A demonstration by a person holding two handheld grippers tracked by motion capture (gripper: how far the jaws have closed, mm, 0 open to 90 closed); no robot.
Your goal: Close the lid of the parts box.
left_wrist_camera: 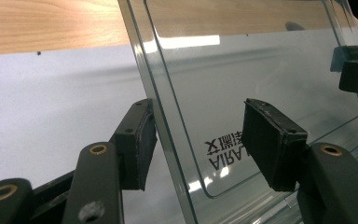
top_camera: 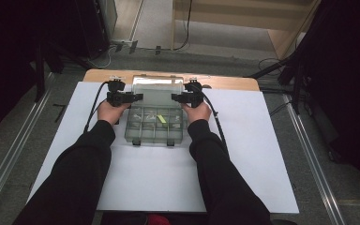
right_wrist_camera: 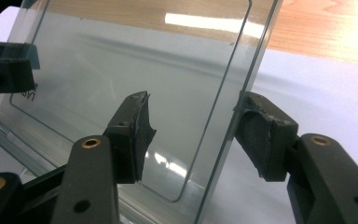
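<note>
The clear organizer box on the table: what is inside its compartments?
In the organizer box, one yellow-green piece lies in a middle compartment. The other compartments hold small pale bits, too small to identify. The open lid stands behind and covers none of them.

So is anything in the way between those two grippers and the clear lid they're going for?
Nothing visible. The lid stands raised behind the box. The left gripper straddles one side edge of it and the right gripper the other, jaws open on either side of the plastic with nothing between pads and lid.
</note>
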